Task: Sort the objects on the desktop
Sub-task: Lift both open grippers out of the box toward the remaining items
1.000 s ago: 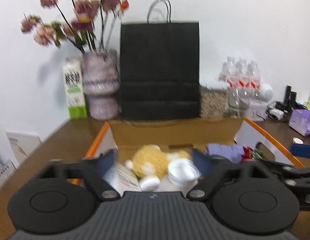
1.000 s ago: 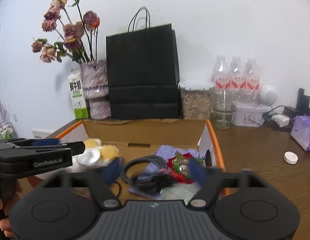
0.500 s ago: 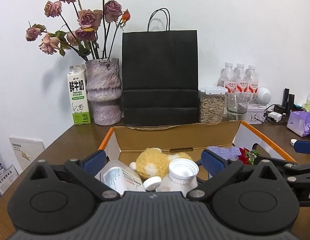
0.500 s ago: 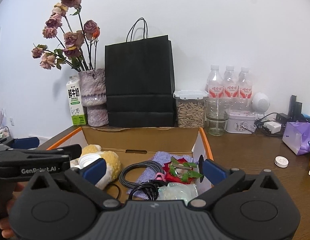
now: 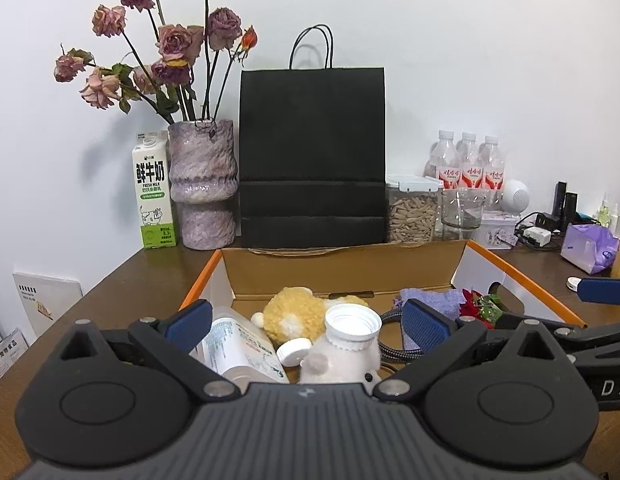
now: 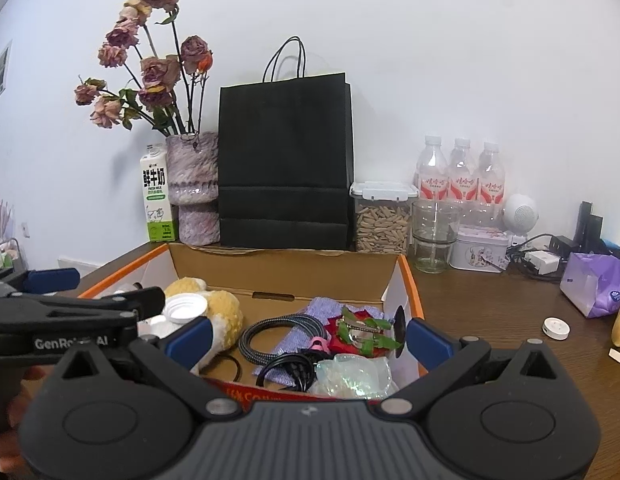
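Observation:
An open cardboard box (image 5: 346, 268) with orange edges holds the objects. My left gripper (image 5: 308, 326) is open above its near left part, over a labelled white bottle (image 5: 238, 346), a yellow plush toy (image 5: 296, 310), an open-necked white bottle (image 5: 352, 326) and a small white cap (image 5: 294, 352). My right gripper (image 6: 310, 340) is open over the near right part, above a braided cable (image 6: 278, 328), a purple cloth (image 6: 322, 305), a red flower with green leaves (image 6: 362, 332), a black cable (image 6: 290, 364) and a clear plastic bag (image 6: 350, 372). Neither gripper holds anything.
Behind the box stand a black paper bag (image 5: 312, 152), a vase of dried roses (image 5: 202, 184), a milk carton (image 5: 154, 192), a seed jar (image 5: 412, 212), a glass (image 5: 462, 212) and water bottles (image 5: 468, 164). To the right lie a purple pack (image 6: 598, 284) and a white disc (image 6: 556, 328).
Both grippers have opened wider since a second ago. The blur has gone and both views have settled, with the box lying slightly lower in the frame.

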A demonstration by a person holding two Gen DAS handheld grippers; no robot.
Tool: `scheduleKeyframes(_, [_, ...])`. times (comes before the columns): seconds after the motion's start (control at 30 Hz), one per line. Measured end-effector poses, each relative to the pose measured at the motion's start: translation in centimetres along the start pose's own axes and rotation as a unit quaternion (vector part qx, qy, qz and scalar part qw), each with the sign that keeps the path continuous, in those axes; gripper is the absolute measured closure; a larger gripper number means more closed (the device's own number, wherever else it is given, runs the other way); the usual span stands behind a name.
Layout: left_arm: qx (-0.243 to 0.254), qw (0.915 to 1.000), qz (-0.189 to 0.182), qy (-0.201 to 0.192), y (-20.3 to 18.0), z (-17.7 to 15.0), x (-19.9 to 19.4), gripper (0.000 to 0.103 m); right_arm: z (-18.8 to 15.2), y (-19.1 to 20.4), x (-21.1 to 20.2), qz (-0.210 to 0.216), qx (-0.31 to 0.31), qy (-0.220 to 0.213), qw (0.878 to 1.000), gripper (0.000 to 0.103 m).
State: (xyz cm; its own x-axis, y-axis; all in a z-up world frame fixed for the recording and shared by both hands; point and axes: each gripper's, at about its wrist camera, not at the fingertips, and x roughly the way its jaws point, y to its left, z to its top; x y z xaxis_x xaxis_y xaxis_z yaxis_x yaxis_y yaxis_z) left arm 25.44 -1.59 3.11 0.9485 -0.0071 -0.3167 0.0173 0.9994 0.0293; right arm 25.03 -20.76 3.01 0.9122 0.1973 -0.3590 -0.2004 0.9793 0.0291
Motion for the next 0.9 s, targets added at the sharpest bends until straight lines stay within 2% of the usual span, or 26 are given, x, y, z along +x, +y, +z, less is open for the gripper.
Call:
scheduleKeyframes(0.2, [-0.004,1.0000,0.000,-0.003,0.5,-0.9,-0.9,0.000,-1.1,-0.1,-0.9,0.005,-0.006,0.000,1.000,0.000])
scheduleKeyframes(0.47, [0.000,0.9999,-0.002,0.014,0.7,-2.4,-1.6,0.000,-2.6,0.7,-1.8,0.004,-0.026,-0.002,1.000,0.000])
scheduleKeyframes(0.77, [0.009,0.9997,-0.005,0.023,0.4,-3.2,-3.0,0.000,-3.7,0.4,-2.9,-0.005,-0.022,0.009,1.000,0.000])
scheduleKeyframes(0.9, [0.010,0.9995,-0.014,0.025,0.7,-3.2,-4.1,0.000,-3.7,0.0,-3.6,0.008,-0.014,0.025,1.000,0.000])
